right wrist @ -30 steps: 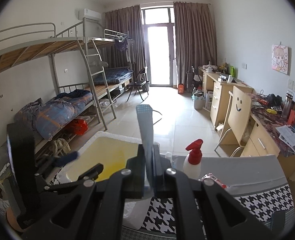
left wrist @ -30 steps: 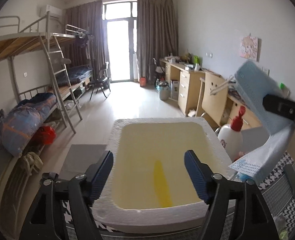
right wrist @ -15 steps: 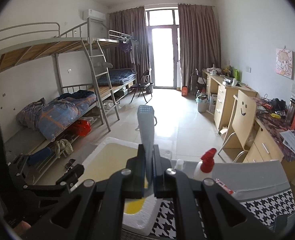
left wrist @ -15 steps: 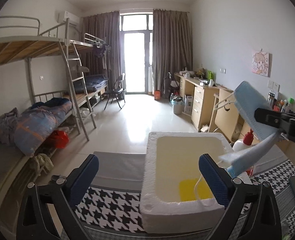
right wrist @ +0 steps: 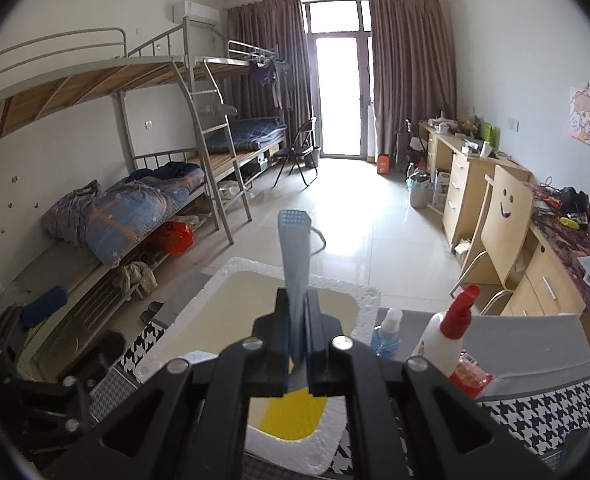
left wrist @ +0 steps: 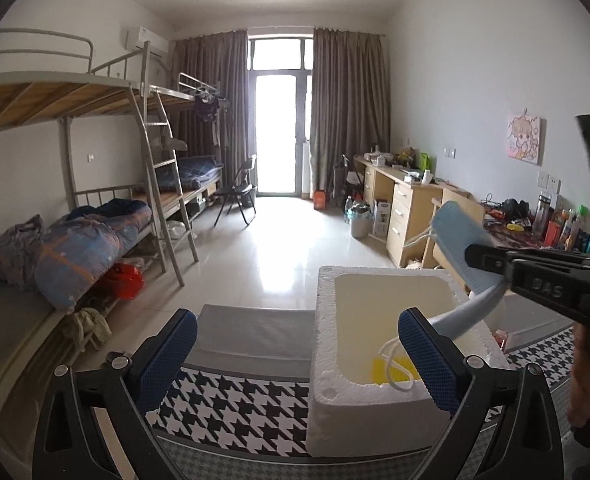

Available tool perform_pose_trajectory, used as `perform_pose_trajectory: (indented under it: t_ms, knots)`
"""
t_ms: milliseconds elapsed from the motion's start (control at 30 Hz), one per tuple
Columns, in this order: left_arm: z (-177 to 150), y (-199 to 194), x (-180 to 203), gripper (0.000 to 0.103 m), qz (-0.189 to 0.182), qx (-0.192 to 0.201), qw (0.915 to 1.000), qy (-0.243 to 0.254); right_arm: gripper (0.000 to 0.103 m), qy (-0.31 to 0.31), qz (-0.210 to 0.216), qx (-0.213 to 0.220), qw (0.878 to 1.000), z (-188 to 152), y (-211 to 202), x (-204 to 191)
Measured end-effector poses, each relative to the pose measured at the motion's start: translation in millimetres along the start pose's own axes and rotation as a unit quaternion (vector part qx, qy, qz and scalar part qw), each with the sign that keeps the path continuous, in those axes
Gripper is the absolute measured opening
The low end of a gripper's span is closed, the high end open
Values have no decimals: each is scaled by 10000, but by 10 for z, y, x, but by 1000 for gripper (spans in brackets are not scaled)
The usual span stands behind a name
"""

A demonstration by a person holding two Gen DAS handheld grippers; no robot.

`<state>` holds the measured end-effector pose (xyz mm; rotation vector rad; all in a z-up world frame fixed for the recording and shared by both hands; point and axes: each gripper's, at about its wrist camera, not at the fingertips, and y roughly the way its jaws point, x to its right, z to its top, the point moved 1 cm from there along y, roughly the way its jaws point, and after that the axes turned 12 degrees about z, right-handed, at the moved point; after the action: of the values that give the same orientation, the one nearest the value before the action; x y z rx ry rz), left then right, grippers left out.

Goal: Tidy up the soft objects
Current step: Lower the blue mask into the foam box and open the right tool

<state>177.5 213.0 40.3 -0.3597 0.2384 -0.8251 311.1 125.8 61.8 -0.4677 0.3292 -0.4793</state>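
A light blue face mask (left wrist: 457, 236) is pinched in my right gripper (left wrist: 480, 261), which comes in from the right above a white foam box (left wrist: 375, 404). The mask's lower half droops into the box, and its ear loop hangs over a yellow soft item (left wrist: 383, 370) on the box floor. In the right wrist view the mask (right wrist: 295, 248) stands edge-on between the shut jaws of that gripper (right wrist: 297, 344), with the yellow item (right wrist: 291, 414) below. My left gripper (left wrist: 295, 360) is open wide and empty, left of the box.
The box sits on a table with a black-and-white houndstooth cloth (left wrist: 231, 404). A red-capped white bottle (right wrist: 449, 340) and a small blue bottle (right wrist: 387, 336) stand right of the box. Beyond are bunk beds (left wrist: 95, 232), desks (left wrist: 411, 204) and open floor.
My left gripper opened wider and drew back to the left, so the box now lies beside its right finger. The right gripper carried the mask in over the box.
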Motion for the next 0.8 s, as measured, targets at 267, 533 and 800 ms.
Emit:
perform_pose_trajectory:
  t_ms: [267,533,800]
  knots:
    - [-42,26,-30,101,27,-36,10000,10,9,41,39,-308,9995,-49,217,16]
    - [-79,78,-81,101,75,-108,9999,-20,9,-36,-15,-697,9976,-146,406,6]
    - [-106,127,-84,101,54,-179,9998,-4,61,-17,-27,-906,9959,-209,475,1]
